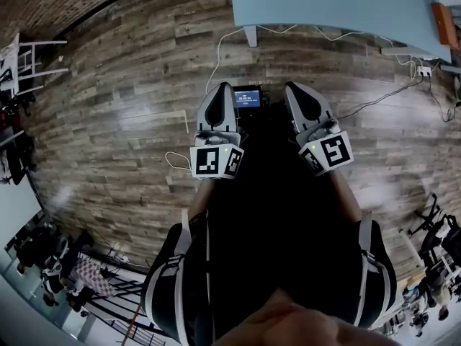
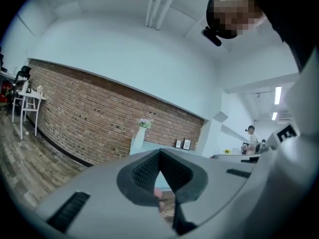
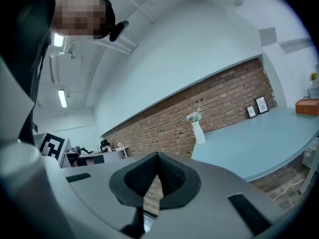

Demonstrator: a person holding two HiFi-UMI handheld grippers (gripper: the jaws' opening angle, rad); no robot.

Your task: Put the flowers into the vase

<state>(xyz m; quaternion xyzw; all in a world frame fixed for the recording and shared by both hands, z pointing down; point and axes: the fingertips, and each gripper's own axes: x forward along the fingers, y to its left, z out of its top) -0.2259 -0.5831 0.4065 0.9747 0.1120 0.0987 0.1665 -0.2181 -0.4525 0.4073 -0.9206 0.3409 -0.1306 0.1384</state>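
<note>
A white vase (image 2: 137,141) with pale flowers (image 2: 145,124) in it stands on a light blue table (image 2: 149,147) in front of a brick wall, far ahead in the left gripper view. The right gripper view shows the same vase (image 3: 199,132) and flowers (image 3: 194,116) near the far left end of the table (image 3: 249,143). My left gripper (image 2: 160,153) is shut with nothing between its pads. My right gripper (image 3: 157,155) is likewise shut and empty. In the head view both grippers, left (image 1: 218,89) and right (image 1: 294,86), are held side by side over the wooden floor, short of the table (image 1: 338,6).
A small device with a lit screen (image 1: 247,97) sits between the grippers. White cables (image 1: 216,56) trail over the floor by the table leg (image 1: 251,34). An orange box (image 3: 306,106) and two picture frames (image 3: 256,106) are on the table. A white stool (image 2: 27,108) stands at the left.
</note>
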